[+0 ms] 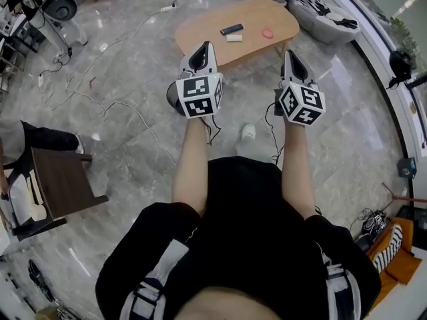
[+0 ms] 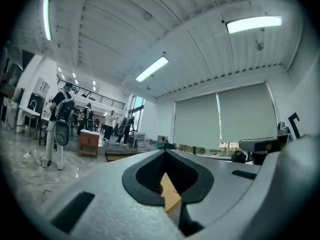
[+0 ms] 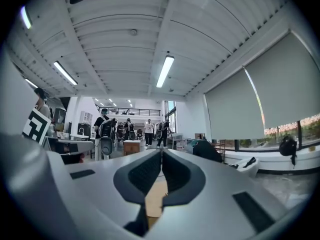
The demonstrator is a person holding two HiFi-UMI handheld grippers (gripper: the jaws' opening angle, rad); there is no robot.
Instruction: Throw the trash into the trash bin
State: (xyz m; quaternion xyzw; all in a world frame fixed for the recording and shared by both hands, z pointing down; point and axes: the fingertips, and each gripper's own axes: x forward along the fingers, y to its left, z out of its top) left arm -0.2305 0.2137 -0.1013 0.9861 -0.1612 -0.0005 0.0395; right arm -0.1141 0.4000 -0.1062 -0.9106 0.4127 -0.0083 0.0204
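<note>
Both grippers are held level side by side in front of my body, pointing at a low wooden table (image 1: 200, 35). On the table lie a black flat item (image 1: 231, 29), a small white item (image 1: 233, 38) and a pink item (image 1: 267, 33). My left gripper (image 1: 202, 49) has its jaws together with nothing between them, and in the left gripper view (image 2: 165, 150) the table's wood shows through the slot below the tips. The right gripper (image 1: 289, 53) is likewise shut and empty, its jaws meeting in the right gripper view (image 3: 161, 151). Both stand short of the table's near edge.
A small white thing (image 1: 247, 132) lies on the floor between my arms. A dark round thing (image 1: 171, 95) is partly hidden behind the left cube. Cables (image 1: 120, 105) trail over the marble floor. A dark wooden chair (image 1: 60, 182) stands left. People (image 2: 62, 114) stand far off.
</note>
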